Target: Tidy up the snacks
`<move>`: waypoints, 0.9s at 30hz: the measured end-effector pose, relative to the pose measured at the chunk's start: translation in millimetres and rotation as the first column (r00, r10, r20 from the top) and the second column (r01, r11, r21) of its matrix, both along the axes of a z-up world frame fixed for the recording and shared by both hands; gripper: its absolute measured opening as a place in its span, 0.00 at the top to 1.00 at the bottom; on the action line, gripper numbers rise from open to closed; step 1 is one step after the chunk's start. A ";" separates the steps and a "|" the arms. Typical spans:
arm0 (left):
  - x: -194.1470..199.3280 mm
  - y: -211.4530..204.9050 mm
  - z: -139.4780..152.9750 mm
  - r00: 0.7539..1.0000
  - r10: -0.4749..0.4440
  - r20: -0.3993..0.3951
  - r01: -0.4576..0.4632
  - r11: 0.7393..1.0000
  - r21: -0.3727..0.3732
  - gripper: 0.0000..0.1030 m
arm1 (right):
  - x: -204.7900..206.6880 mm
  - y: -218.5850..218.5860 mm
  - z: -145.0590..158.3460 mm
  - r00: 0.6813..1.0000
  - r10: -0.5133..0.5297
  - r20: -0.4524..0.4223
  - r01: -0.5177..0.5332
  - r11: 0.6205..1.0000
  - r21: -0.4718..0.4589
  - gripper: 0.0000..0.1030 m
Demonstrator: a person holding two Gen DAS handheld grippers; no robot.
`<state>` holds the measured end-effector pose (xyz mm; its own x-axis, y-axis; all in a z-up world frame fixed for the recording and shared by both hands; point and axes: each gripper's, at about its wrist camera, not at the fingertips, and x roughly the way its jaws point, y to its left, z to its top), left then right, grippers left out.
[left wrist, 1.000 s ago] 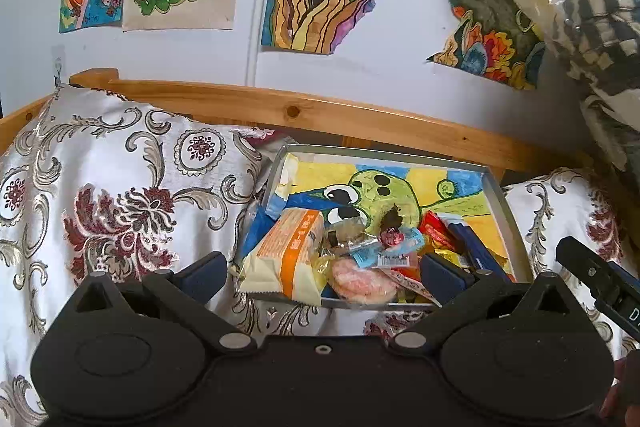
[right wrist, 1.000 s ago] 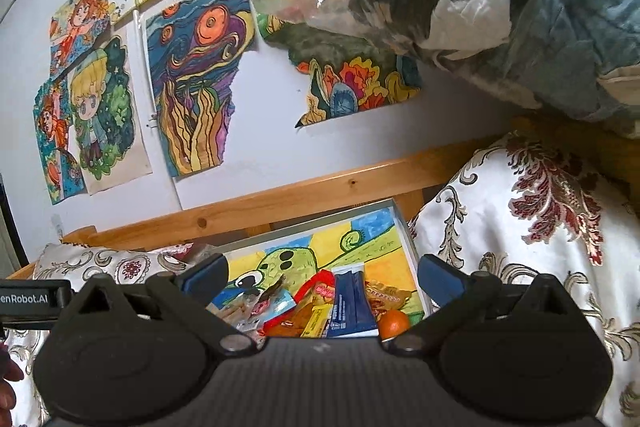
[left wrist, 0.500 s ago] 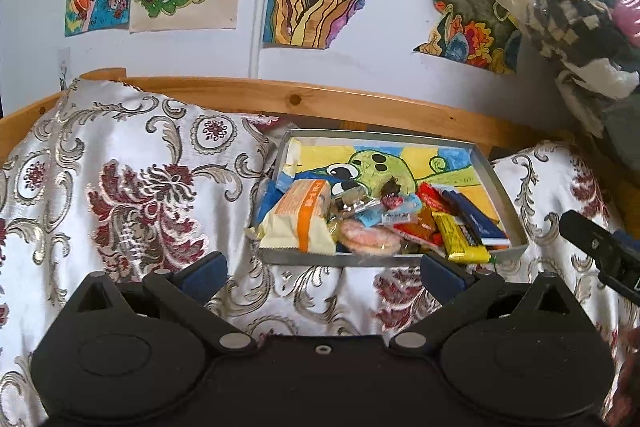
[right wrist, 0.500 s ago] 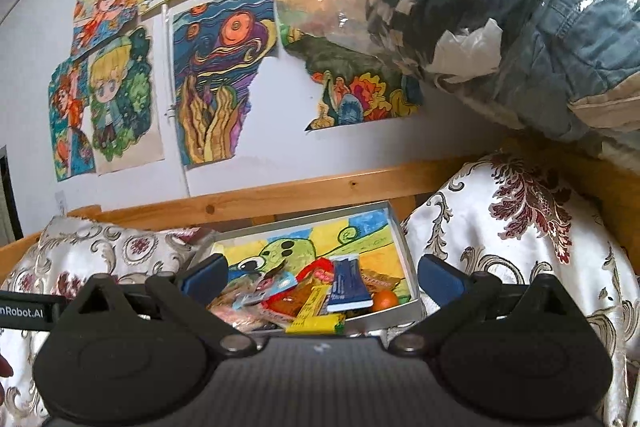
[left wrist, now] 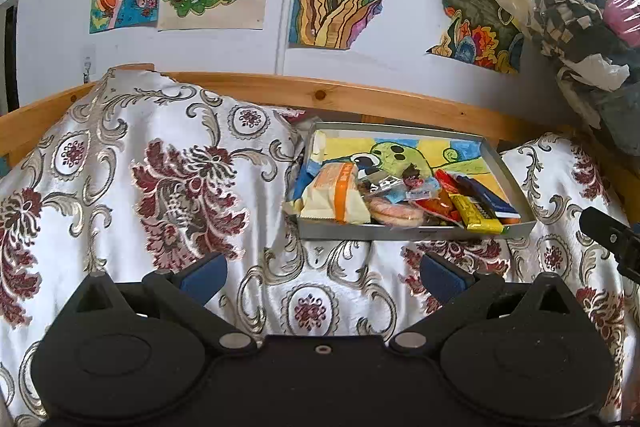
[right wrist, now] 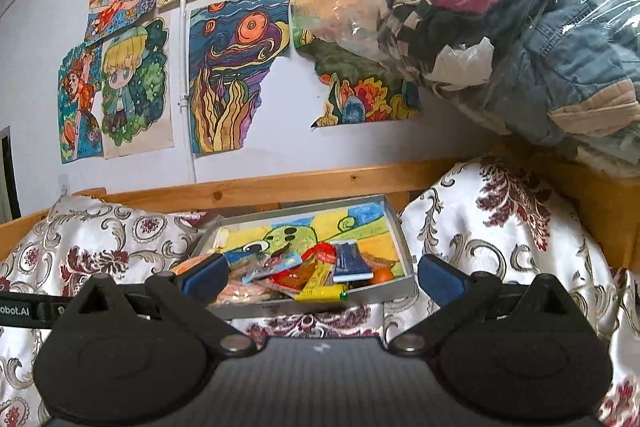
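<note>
A shallow grey metal tray [left wrist: 420,233] lined with a bright cartoon drawing of a green creature rests on a white fabric cover with maroon and silver floral scrolls [left wrist: 168,187], just in front of a light wooden rail [left wrist: 360,99]. In the left wrist view the tray lies at about one o'clock from the left gripper [left wrist: 322,273], whose blue-padded fingers [left wrist: 202,273] are spread wide with nothing between them, hovering apart from the tray. Piled toward the tray's near edge are a cream and orange snack packet [left wrist: 338,197] at its nine o'clock side, a round pinkish wrapped biscuit [left wrist: 394,213] beside it, a yellow wrapped bar [left wrist: 476,213] poking over the near rim, and a dark blue flat pack [left wrist: 486,197] toward three o'clock. In the right wrist view the right gripper [right wrist: 320,277] is likewise splayed and empty, with the tray at twelve o'clock between its fingers. A clear plastic bag of folded clothes [right wrist: 500,11] sits at two o'clock, and coloured drawings [right wrist: 236,75] are taped to the white wall behind.
</note>
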<state>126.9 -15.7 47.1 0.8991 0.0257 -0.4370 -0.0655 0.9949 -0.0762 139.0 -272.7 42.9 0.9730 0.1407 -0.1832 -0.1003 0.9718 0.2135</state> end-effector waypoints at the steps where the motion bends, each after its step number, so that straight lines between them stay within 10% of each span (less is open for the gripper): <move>1: -2.9 1.3 -1.8 1.000 0.001 0.002 -0.001 1.000 0.002 0.01 | -2.9 1.6 -1.1 1.000 0.000 -0.002 0.000 1.000 -0.006 0.00; 27: -59.2 15.1 -17.3 0.996 -0.017 0.089 0.011 0.998 0.059 0.01 | -62.7 37.4 0.2 0.998 0.055 -0.029 -0.058 0.993 -0.098 0.00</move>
<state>67.7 -0.6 29.8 0.9349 0.0360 -0.3530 -0.0471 0.9986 -0.0230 76.3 -235.3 43.1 0.9585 0.1755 -0.2245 -0.1515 0.9811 0.1201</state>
